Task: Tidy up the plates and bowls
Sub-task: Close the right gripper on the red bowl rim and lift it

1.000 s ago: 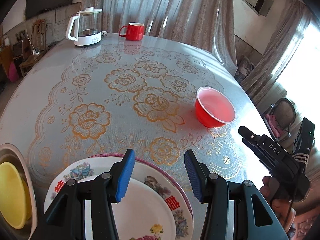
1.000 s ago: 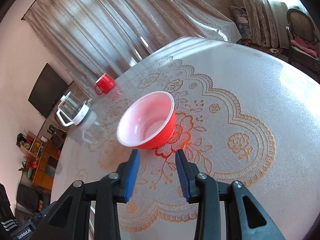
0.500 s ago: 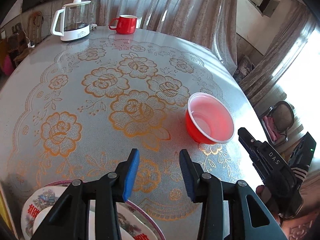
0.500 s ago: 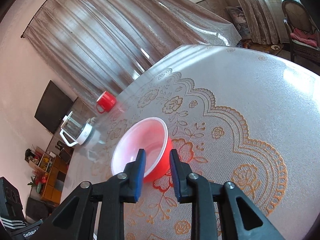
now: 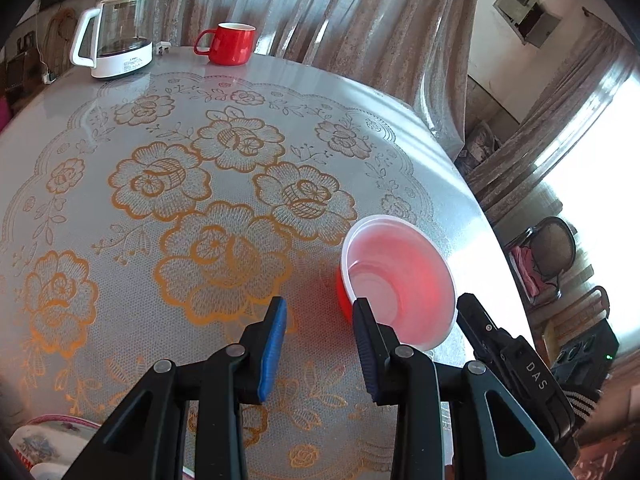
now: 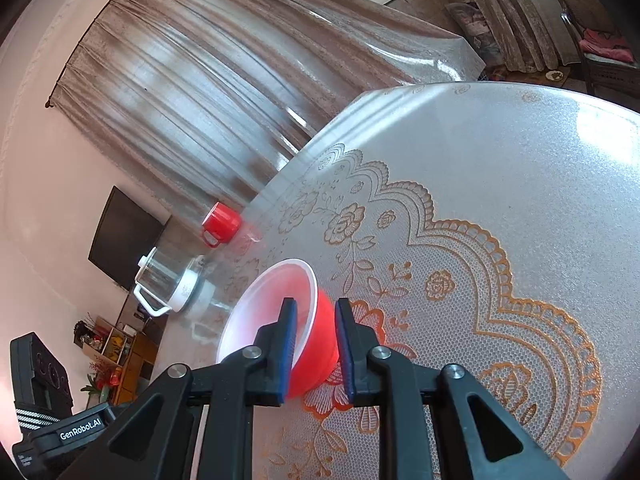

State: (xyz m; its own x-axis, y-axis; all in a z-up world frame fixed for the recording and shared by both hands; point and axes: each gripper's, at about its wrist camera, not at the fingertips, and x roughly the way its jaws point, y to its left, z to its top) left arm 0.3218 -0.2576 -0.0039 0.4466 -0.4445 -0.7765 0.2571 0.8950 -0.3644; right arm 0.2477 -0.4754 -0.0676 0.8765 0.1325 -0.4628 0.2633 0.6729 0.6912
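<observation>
A red plastic bowl with a pale inside stands on the lace-patterned table. In the right wrist view my right gripper straddles the near wall of the bowl, one pad inside and one outside; the jaws stand narrow but a gap shows on the outer side. My left gripper is open and empty, just left of the bowl. The edge of a flowered plate shows at the bottom left of the left wrist view.
A glass kettle with a white base and a red mug stand at the far edge of the table. Curtains hang behind. A chair stands beyond the table's right edge.
My right gripper has moved forward onto the bowl's rim and its jaws have narrowed. My left gripper has moved away from the plates toward the bowl and narrowed a little.
</observation>
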